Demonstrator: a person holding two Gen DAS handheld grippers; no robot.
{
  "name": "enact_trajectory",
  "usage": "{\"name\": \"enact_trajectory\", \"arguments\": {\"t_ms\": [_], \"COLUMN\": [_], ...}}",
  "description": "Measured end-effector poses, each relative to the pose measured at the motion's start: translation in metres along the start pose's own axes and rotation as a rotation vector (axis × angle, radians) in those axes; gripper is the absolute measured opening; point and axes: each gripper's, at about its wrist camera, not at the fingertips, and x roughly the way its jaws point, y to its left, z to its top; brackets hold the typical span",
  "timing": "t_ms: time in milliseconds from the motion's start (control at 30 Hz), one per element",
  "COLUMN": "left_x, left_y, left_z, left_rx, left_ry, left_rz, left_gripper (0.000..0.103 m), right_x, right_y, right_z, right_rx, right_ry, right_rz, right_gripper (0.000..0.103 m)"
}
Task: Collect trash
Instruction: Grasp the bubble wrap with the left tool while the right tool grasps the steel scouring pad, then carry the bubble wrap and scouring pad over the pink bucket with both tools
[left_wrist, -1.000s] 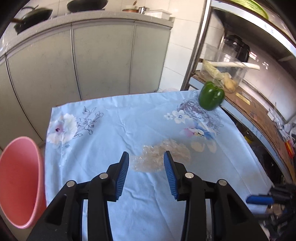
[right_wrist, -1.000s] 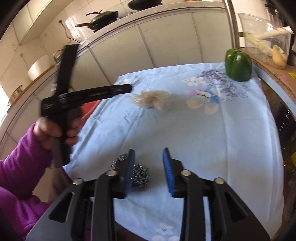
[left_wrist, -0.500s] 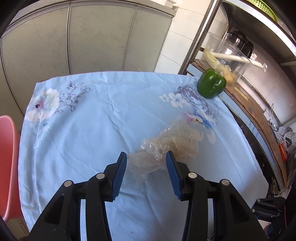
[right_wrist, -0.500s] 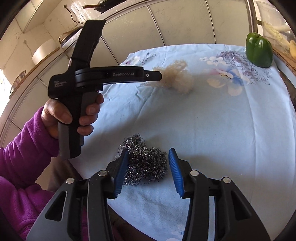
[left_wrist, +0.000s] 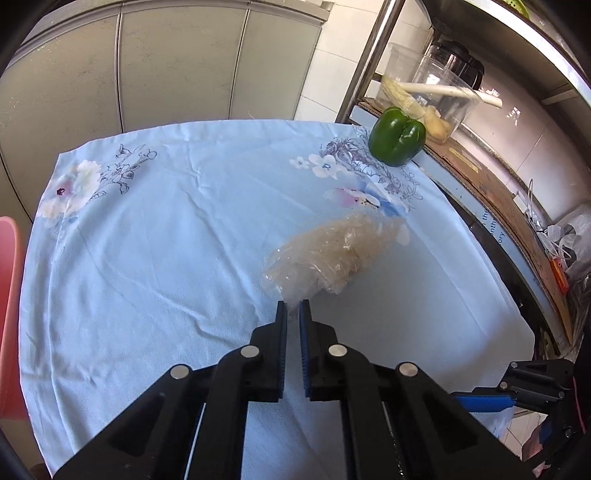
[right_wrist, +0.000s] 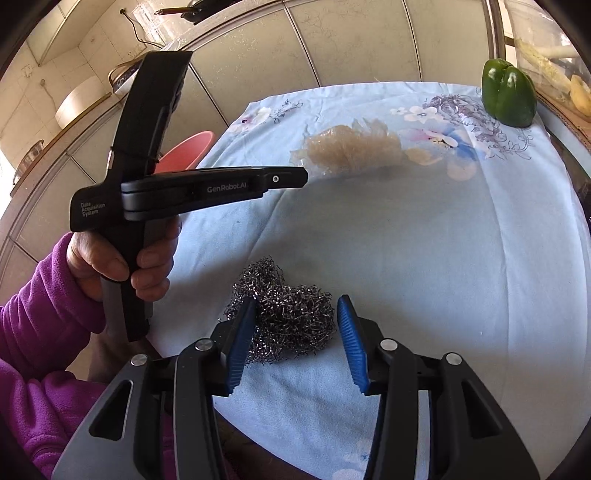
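Pink bin (left_wrist: 9, 314) off the worktop's (left_wrist: 147, 258) left edge. Left claw (left_wrist: 293, 308) has just been closing, now pinched on the near tip of the crumpled plastic wrap (left_wrist: 332, 254) mid-cloth. Right claw (right_wrist: 295, 321) half open, straddling the steel wool (right_wrist: 288, 314), pads not squeezing it. Green pepper (left_wrist: 397, 136) far right corner.

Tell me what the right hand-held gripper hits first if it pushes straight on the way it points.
Probably the steel wool scourer: it already lies between the open fingers of the right hand-held gripper, on the blue tablecloth.
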Motion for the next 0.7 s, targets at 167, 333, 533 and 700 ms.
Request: {"name": "enact_trajectory", "arguments": {"t_ms": [167, 333, 533, 700], "left_x": [-0.026, -0.047, -0.075, -0.101], "left_y": [-0.006, -0.010, -0.004, 0.001], "left_z": [0.001, -0.005, -0.008, -0.009], "left_rx": [0.039, 0.074, 0.044, 0.028], "left_ry": [-0.047, -0.089, -0.171, -0.245], "left_rz": [-0.048, -0.036, -0.019, 0.017], "left_gripper": [0.003, 0.003, 0.002, 0.002], "right_x": [-0.004, -0.009, -0.015, -0.024], "right_y": [0.003, 0.004, 0.008, 0.017], "right_z": [-0.002, 0.000, 0.004, 0.014], "right_rx": [-0.033, -0.048, -0.060, -0.081], "right_ry": [-0.019, -0.051, -0.089, -0.148], "right_rz": [-0.013, -0.029, -0.048, -0.066], "right_gripper": [0.030, 0.020, 0.014, 0.009]}}
